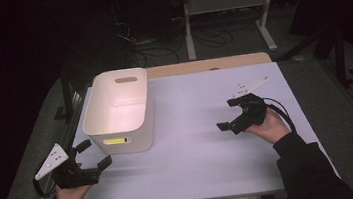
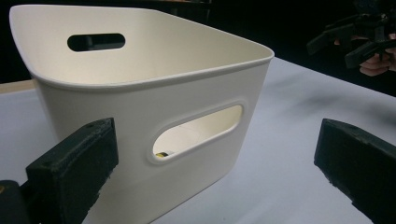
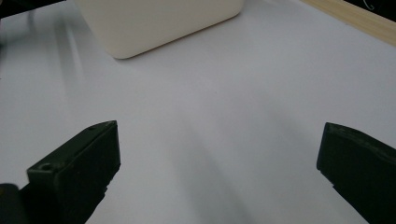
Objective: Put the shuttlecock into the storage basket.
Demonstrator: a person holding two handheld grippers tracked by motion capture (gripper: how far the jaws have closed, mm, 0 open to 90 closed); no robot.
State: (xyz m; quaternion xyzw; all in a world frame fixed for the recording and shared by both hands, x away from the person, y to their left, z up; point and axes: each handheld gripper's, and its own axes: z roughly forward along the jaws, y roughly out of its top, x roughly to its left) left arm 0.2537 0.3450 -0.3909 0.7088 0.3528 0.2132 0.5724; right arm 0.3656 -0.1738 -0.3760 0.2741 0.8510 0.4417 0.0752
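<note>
The white plastic handled bin [image 1: 119, 111] stands on the pale table [image 1: 200, 147], ungripped. The left gripper [image 1: 93, 153] waits near it with jaws spread; the right gripper [image 1: 230, 114], also spread and holding nothing, is well apart. Any grasp appears not yet begun.

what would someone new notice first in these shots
Most likely the white bin, standing on the left half of the pale table, with something yellow showing through its near handle slot. Next, the two black tools: the left tool just in front of the bin, the right tool over the table's right side, both with jaws wide apart and holding nothing.
</note>
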